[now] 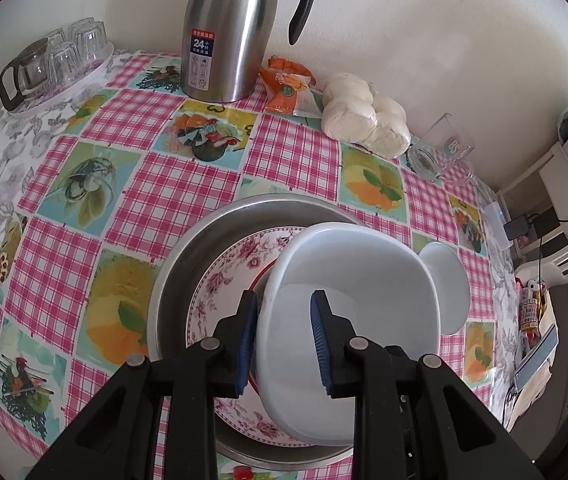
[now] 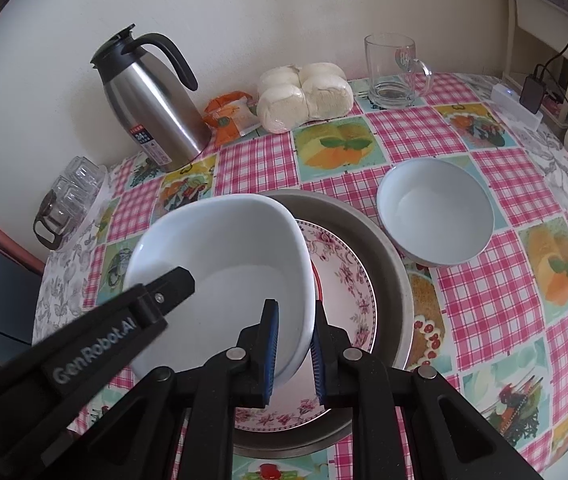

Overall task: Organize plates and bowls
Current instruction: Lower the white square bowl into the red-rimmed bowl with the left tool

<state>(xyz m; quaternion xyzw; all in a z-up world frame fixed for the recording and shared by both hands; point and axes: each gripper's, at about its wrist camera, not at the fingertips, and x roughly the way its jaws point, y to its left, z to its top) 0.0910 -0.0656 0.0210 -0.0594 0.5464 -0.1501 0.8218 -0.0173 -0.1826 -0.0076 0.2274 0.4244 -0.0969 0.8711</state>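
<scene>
A metal pan [image 2: 394, 276] sat on the checked tablecloth [image 2: 496, 300], and a flowered plate [image 2: 348, 272] lay inside it. Over the plate, tilted, was a squarish white bowl [image 2: 223, 256], empty, held up by both grippers at opposite rims. A second white bowl [image 2: 436, 216], round and also empty, stood on the cloth just beside the pan, on its right in the right wrist view.

The right gripper [image 2: 294, 350] pointed steeply down, its blue pads narrowly closed on the near rim of the squarish bowl, one pad inside and one outside. The left gripper [image 1: 284, 340] also slanted downward and straddled the bowl's other rim with a slightly wider gap; its left pad lay against the outer wall, while the inner pad appeared to stand a little off the wall, so whether it truly clamped could not be told.

The left gripper's arm, seen from the right wrist, read "GenRobot.AI". A steel thermos jug [image 1: 227, 36] by the wall carried a label with "24". A glass mug [image 2: 394, 70] bore a logo too blurred to read.
</scene>
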